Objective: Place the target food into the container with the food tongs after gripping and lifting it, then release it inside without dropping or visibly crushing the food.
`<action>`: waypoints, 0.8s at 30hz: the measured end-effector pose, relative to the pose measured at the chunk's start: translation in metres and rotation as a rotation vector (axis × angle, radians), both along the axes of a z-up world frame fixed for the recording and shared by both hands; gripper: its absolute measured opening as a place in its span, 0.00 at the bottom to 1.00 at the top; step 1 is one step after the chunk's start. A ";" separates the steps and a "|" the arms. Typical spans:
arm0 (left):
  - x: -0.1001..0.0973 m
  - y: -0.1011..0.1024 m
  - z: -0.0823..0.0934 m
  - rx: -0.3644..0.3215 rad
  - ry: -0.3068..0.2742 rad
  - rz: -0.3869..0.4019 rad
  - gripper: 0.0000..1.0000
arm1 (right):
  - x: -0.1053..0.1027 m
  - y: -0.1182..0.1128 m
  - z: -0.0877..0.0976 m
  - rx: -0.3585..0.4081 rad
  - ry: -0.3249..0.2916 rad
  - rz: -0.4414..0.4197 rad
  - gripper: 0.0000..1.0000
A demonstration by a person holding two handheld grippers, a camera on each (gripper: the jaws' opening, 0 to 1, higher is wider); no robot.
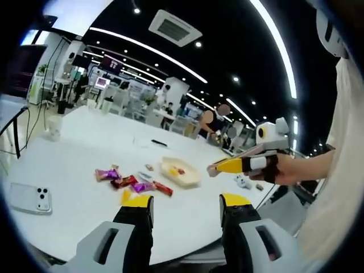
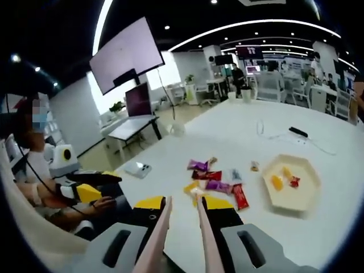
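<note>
White round table bearing a cluster of wrapped snacks near the middle, apart from both grippers. Just beside the cluster, a pale hexagonal tray holding a few small pieces. Smartphone lying near the table edge; black pen and paper cup farther across. Left gripper above the near edge, jaws spread, empty. Right gripper carrying pinkish food tongs, arms nearly closed; jaw state on the tongs cannot be told.
</note>
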State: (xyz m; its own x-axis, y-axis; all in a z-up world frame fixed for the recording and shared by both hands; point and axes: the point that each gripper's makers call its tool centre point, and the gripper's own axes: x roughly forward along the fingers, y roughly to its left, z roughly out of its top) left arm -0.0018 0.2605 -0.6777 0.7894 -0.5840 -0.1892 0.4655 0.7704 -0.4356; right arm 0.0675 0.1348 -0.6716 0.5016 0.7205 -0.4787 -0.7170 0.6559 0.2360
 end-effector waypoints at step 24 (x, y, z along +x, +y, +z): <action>-0.006 0.044 -0.006 -0.040 -0.005 0.020 0.47 | 0.001 0.033 -0.008 -0.053 -0.002 -0.016 0.25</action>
State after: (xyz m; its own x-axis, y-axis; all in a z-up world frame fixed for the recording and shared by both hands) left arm -0.0079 0.3044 -0.6837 0.8019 -0.5752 -0.1617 0.4528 0.7616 -0.4637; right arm 0.0685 0.1681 -0.6792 0.5141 0.6862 -0.5147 -0.7067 0.6789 0.1992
